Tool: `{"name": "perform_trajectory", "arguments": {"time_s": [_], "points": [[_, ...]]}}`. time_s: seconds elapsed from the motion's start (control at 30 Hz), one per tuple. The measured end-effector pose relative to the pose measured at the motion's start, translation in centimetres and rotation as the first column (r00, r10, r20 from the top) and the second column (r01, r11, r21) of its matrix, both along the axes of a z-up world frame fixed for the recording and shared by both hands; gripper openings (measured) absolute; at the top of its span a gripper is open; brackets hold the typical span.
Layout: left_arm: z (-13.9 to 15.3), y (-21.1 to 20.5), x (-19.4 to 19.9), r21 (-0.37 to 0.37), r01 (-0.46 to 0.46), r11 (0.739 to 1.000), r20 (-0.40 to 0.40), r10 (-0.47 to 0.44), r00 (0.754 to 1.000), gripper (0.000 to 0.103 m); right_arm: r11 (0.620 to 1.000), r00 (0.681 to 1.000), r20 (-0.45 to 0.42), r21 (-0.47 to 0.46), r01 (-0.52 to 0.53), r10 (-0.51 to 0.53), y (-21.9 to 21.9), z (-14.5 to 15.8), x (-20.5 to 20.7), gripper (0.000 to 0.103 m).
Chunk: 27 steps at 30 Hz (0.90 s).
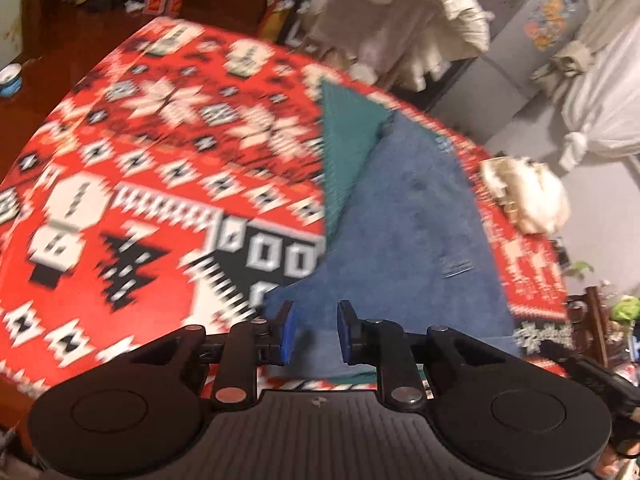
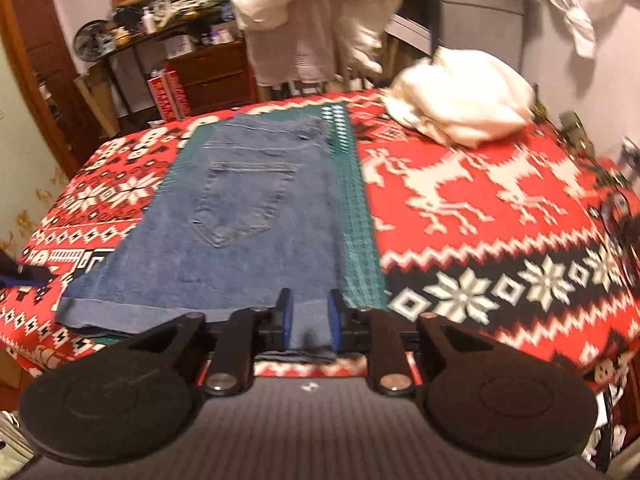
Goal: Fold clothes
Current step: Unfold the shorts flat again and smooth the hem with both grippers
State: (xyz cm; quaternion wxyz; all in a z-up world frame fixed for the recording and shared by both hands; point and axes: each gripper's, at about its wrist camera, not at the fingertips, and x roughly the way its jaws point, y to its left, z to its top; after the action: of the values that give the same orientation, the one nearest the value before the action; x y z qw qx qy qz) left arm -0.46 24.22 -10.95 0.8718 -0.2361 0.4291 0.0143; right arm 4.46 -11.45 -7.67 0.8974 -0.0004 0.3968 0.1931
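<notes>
A pair of blue denim shorts (image 2: pixel 248 216) lies flat, back pocket up, on a teal mat (image 2: pixel 356 216) laid over the red patterned tablecloth (image 2: pixel 480 216). My right gripper (image 2: pixel 309 320) is at the near hem. It is open, its blue pads stand either side of a strip of denim, and I cannot tell whether they touch it. The left wrist view is motion-blurred. There my left gripper (image 1: pixel 316 330) hangs open over the near corner of the shorts (image 1: pixel 408 240), nothing between its fingers. The teal mat (image 1: pixel 344 140) shows beyond.
A heap of white clothes (image 2: pixel 460 108) sits at the table's far right corner. More white garments hang over a chair (image 2: pixel 316 20) behind the table. Cluttered shelves and red boxes (image 2: pixel 168 96) stand at the back left. The table's near edge is just under both grippers.
</notes>
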Motion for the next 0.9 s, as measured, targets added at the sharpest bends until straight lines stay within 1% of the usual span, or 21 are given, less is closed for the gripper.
{"name": "perform_trajectory", "arguments": {"time_s": [0.1,0.2,0.23,0.3,0.47,0.6,0.67,0.7,0.77,0.87,0.9], "points": [[0.8,-1.8,1.3,0.028,0.047,0.998,0.033,-0.048,0.998,0.027,0.999,0.999,0.006,-0.012,-0.041,0.041,2.2,0.1,0.1,0.026],[0.1,-4.1,3.7,0.050,0.116,0.992,0.026,-0.118,0.993,0.027,0.995,0.997,0.025,-0.065,-0.073,0.074,4.8,-0.4,0.4,0.027],[-0.4,-4.8,4.4,0.053,0.138,0.989,0.019,-0.139,0.990,0.026,0.993,0.996,0.033,-0.086,-0.078,0.081,5.6,-0.7,0.5,0.027],[-1.5,-6.2,6.0,0.057,0.182,0.982,0.003,-0.182,0.983,0.015,0.990,0.995,0.038,-0.109,-0.089,0.094,6.9,-1.4,1.0,0.026],[-3.6,-8.4,8.7,0.058,0.241,0.969,-0.027,-0.240,0.970,0.014,0.983,0.992,0.035,-0.140,-0.119,0.125,9.0,-3.1,2.2,0.026],[-4.7,-8.9,9.7,0.031,0.249,0.968,-0.039,-0.248,0.968,0.014,0.980,0.991,0.017,-0.150,-0.130,0.134,9.7,-4.5,3.1,0.026],[-5.3,-9.0,9.9,0.045,0.247,0.968,-0.050,-0.245,0.968,0.014,0.980,0.992,0.002,-0.156,-0.127,0.129,9.8,-5.3,3.5,0.025],[-5.5,-9.1,9.9,0.054,0.244,0.968,-0.049,-0.241,0.969,0.013,0.979,0.992,-0.001,-0.160,-0.126,0.128,9.8,-5.6,3.6,0.025],[-5.6,-9.0,9.7,0.070,0.237,0.969,-0.043,-0.235,0.971,0.008,0.978,0.991,0.013,-0.166,-0.127,0.131,9.6,-5.9,3.4,0.024],[-5.7,-8.5,9.4,0.076,0.218,0.973,-0.044,-0.215,0.976,0.007,0.977,0.994,0.024,-0.189,-0.102,0.108,8.7,-6.0,3.4,0.024],[-5.7,-8.2,9.3,0.077,0.209,0.975,-0.046,-0.206,0.977,0.006,0.977,0.995,0.024,-0.193,-0.088,0.094,8.1,-5.9,3.5,0.024]]}}
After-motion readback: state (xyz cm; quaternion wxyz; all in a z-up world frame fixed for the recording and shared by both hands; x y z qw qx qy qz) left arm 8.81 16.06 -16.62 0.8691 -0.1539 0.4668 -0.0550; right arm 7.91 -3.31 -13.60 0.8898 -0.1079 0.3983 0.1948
